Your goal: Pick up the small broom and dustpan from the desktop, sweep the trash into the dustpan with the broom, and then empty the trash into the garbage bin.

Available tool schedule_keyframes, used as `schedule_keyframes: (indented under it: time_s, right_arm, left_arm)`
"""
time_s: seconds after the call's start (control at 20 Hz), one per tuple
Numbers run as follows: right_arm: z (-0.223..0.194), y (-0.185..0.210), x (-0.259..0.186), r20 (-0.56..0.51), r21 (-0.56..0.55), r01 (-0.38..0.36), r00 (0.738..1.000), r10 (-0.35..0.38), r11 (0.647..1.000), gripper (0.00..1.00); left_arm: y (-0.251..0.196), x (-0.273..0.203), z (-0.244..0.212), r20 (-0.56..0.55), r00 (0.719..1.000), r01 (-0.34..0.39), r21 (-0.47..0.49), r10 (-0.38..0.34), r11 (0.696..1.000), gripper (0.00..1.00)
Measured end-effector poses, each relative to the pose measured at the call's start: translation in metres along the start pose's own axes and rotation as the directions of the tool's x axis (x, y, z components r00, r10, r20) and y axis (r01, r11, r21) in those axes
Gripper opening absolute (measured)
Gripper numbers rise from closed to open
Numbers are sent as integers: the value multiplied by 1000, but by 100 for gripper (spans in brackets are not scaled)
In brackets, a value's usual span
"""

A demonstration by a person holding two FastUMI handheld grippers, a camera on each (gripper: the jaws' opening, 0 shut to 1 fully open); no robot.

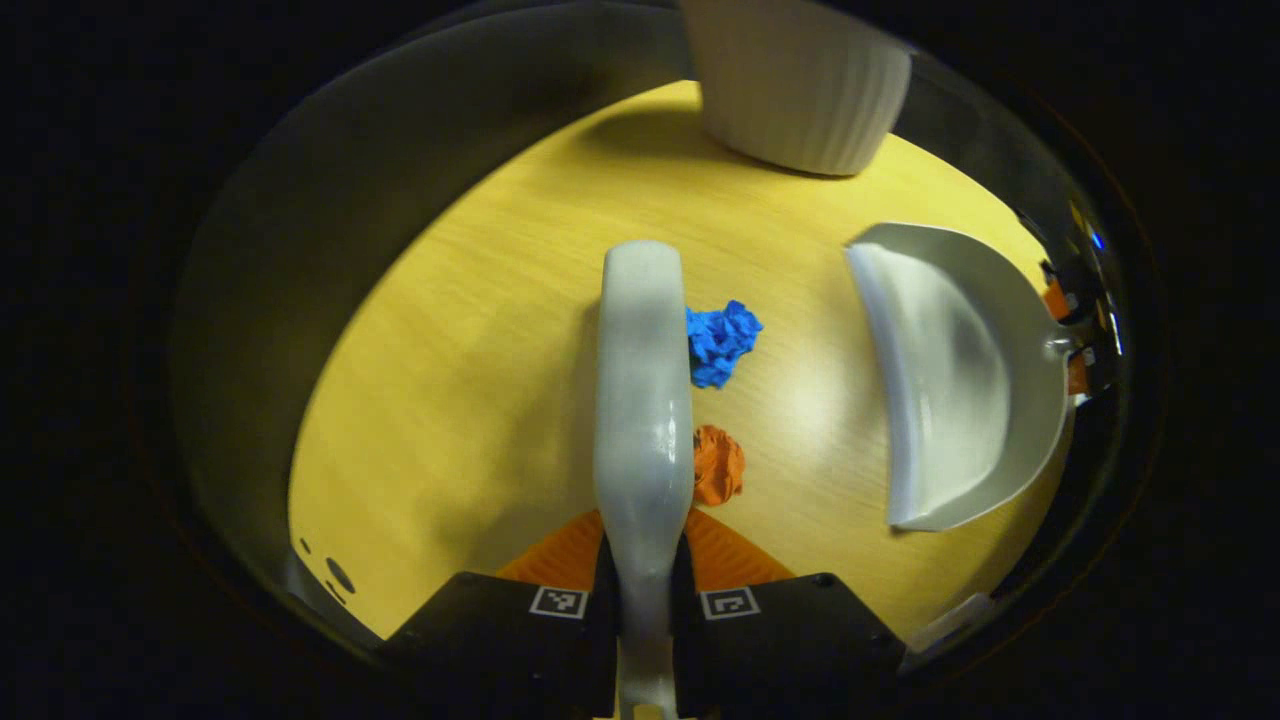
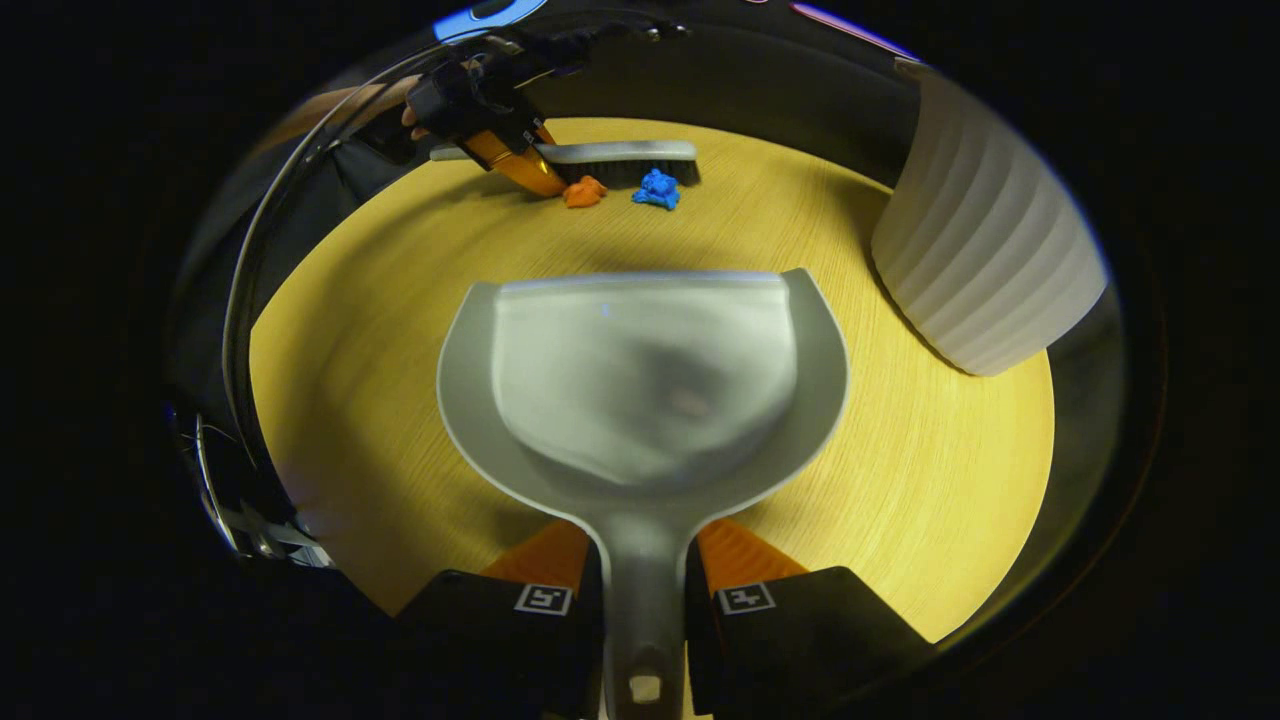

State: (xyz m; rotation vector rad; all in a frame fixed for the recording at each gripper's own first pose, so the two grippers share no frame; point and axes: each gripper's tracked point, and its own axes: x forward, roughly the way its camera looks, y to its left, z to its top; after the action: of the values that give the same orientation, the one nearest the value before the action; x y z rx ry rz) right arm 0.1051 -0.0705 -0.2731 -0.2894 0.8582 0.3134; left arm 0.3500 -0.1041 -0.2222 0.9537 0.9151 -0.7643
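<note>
Yellow wood bench (image 1: 450,400) carries a ribbed white bin (image 1: 795,85) at its far edge. Left hand-held gripper (image 1: 645,585) pinches the broom (image 1: 643,400), with blue (image 1: 722,342) and orange trash (image 1: 718,465) just beside it. Right hand-held gripper (image 2: 643,590) clamps the dustpan (image 2: 640,390) handle, its mouth facing the trash.

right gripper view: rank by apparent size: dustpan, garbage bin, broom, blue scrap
1. dustpan, nearest the camera, so inflated
2. garbage bin, partly cut off at the edge
3. broom, far across the table
4. blue scrap, about the same as the orange scrap beside it
</note>
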Motion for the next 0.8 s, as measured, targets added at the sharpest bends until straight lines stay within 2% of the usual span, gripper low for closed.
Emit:
schedule_keyframes:
  time_s: [0.05,0.1,0.2,0.3,0.4,0.45,0.5,0.6,0.7,0.75,0.8]
  right_arm:
    - [-1,-1,0,-2,-2,-2,1000,2,1000,38]
    - [0,-1,-1,0,-2,-4,1000,4,1000,38]
    - [0,0,-1,3,-7,-1,1000,1,1000,38]
    - [-3,0,-1,4,-3,-1,1000,1,1000,38]
    - [-2,0,-1,11,3,-2,1000,2,1000,38]
    - [-3,2,-1,18,12,1,1000,-1,1000,41]
    - [-4,2,-2,25,11,-2,1000,2,1000,34]
    - [-5,2,-3,37,-23,9,999,-8,1000,37]
    - [-11,-1,-1,43,-26,7,999,-6,1000,38]
    - [-12,-2,3,45,-7,-1,999,1,1000,41]
    - [-14,-3,4,46,10,-6,999,6,1000,37]
  left_arm:
    - [-16,-2,1,-10,999,36,17,-36,999,24]
    - [-34,-2,5,-15,998,67,15,-67,998,27]
    - [-76,-10,11,-28,990,138,-31,-139,990,29]
    - [-104,-12,6,-22,978,206,-73,-208,976,27]
    - [-129,-18,3,-5,965,260,-152,-264,954,27]
    - [-140,-24,1,8,955,291,-201,-296,935,27]
    - [-147,-29,2,35,948,315,-230,-315,921,24]
    - [-157,-34,6,68,948,317,-261,-310,912,27]
    - [-150,-39,6,84,969,248,-298,-234,922,27]
    - [-147,-47,7,105,972,233,-322,-211,918,27]
    - [-149,-55,9,140,971,232,-346,-195,909,29]
